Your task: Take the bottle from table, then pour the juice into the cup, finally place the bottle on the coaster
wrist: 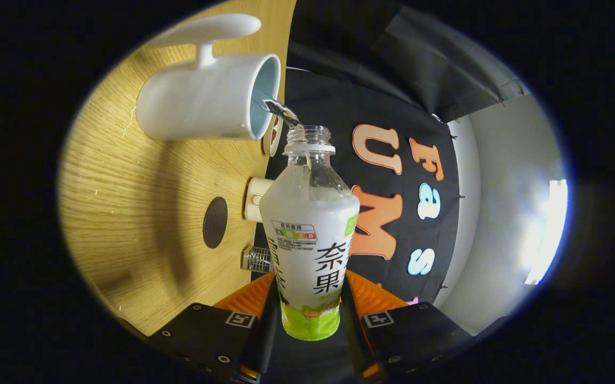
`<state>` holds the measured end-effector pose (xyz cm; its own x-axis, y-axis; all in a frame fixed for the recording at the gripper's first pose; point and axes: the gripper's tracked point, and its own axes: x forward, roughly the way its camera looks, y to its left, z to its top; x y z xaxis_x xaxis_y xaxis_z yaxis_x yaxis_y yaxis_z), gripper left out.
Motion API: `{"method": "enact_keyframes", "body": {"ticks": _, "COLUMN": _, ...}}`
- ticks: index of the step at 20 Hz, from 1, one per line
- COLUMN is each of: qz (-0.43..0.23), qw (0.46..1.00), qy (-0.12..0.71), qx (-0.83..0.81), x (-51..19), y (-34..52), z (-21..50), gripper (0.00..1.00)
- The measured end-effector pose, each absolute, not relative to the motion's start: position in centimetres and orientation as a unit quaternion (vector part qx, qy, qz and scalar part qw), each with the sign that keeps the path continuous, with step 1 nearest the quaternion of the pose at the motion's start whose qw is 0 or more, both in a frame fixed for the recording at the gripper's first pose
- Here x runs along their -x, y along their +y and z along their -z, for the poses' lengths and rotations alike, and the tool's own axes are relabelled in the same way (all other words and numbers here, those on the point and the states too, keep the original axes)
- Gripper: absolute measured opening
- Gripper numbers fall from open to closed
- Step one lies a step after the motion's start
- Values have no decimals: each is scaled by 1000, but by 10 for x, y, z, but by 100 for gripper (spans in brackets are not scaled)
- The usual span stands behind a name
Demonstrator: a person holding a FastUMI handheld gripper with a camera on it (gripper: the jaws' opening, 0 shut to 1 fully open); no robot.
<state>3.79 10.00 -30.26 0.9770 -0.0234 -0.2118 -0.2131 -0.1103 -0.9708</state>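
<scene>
My tongs (310, 298) pinching bottle (310, 240) at lower body, both fingers pressed on sides; bottle base cut off behind my fingers. View rolled sideways. Bottle uncapped, mouth at centre frame, thin stream of juice (281, 112) running into cup (208, 98), upper left. Cup interior mostly hidden, fill level unreadable. Desk (126, 213) on left. Dark round coaster (215, 222) left of bottle, on desk. Small white object and metal bit at desk edge, hard to identify.
</scene>
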Motion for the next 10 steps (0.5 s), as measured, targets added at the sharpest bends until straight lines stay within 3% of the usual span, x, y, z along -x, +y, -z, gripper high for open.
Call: {"method": "enact_keyframes", "body": {"ticks": 10, "qz": -74, "qw": 639, "qy": 60, "qx": 763, "x": -35, "y": 104, "z": 297, "gripper": 58}}
